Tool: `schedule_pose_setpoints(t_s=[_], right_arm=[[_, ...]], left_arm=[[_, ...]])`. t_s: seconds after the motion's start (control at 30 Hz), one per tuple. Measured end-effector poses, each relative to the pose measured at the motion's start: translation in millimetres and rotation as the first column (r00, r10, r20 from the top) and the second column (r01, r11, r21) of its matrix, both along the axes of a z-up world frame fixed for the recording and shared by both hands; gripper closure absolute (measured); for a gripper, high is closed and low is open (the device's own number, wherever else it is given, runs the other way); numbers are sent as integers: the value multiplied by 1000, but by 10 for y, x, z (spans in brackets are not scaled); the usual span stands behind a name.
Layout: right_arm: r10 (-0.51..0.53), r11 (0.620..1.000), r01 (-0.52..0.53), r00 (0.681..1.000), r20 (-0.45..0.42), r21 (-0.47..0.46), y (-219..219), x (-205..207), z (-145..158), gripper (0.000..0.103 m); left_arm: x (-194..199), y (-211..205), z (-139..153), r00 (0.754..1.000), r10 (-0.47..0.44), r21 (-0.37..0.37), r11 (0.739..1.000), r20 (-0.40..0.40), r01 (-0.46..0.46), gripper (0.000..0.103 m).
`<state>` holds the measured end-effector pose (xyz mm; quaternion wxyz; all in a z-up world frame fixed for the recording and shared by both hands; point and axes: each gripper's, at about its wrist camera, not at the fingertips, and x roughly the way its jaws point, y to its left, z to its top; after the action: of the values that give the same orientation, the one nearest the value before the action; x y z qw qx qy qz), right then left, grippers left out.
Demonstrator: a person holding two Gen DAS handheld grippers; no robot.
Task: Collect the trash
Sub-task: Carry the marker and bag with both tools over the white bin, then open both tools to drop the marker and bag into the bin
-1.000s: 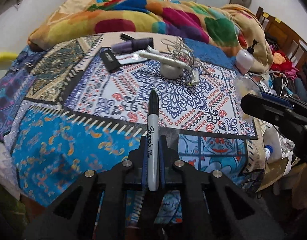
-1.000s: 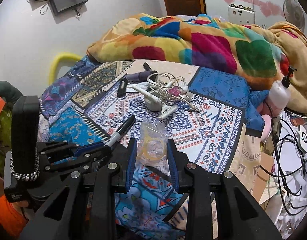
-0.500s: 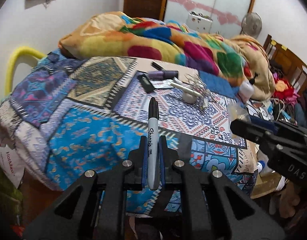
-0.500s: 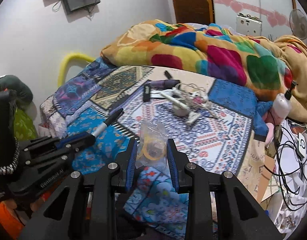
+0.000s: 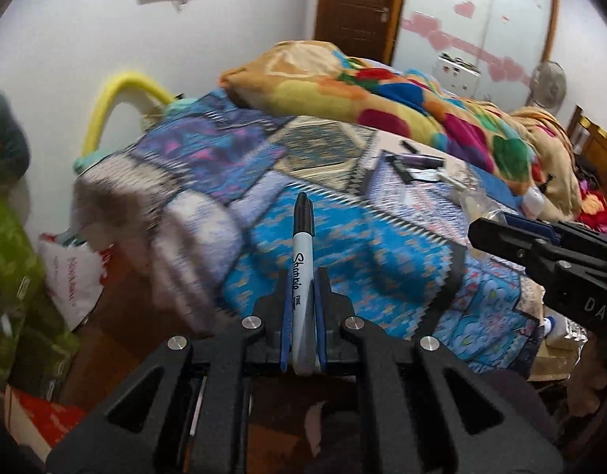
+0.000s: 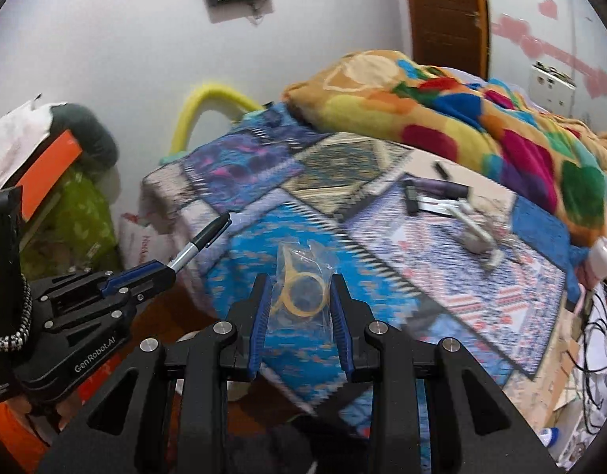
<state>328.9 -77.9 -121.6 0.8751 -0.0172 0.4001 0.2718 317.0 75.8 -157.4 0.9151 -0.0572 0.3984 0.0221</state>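
The left gripper (image 5: 302,308), clamped on the marker (image 5: 302,272), and the right gripper (image 6: 299,304), pinching the plastic packet (image 6: 301,284), have swung off the bed (image 5: 343,245), probably toward disposal.

Patchwork-covered bed (image 5: 244,181) under rumpled blanket (image 5: 382,94)
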Motion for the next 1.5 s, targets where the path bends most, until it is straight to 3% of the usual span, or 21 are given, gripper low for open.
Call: schedule_pose_setpoints(t_s=[0.4, 0.73, 1.03, 1.2, 1.33, 1.4, 1.5], right_arm=[[192, 981, -194, 980, -55, -27, 1118, -347, -257, 76], [313, 939, -333, 931, -189, -82, 1933, -452, -820, 76], [326, 906, -410, 837, -441, -109, 2345, -344, -1679, 76], [320, 885, -440, 814, -485, -154, 2504, -312, -1937, 75], [342, 864, -477, 793, -504, -164, 2629, -308, -2053, 75], [360, 854, -498, 776, -519, -153, 2658, -301, -2093, 69], [359, 853, -502, 766, -533, -146, 2653, -293, -2136, 51]], left_arm=[[-695, 1040, -304, 981, 183, -9, 983, -57, -184, 93], [-871, 1612, -1109, 936, 269, -42, 957, -228, -285, 93], [-759, 1885, -2023, 869, 285, -89, 933, -405, -348, 93], [-655, 2020, -2370, 836, 285, -133, 913, -468, -386, 93], [-600, 2112, -2469, 833, 286, -179, 895, -473, -409, 93], [-616, 2136, -2418, 845, 306, -207, 881, -438, -426, 93], [-582, 2135, -2361, 839, 336, -164, 884, -429, -438, 80]])
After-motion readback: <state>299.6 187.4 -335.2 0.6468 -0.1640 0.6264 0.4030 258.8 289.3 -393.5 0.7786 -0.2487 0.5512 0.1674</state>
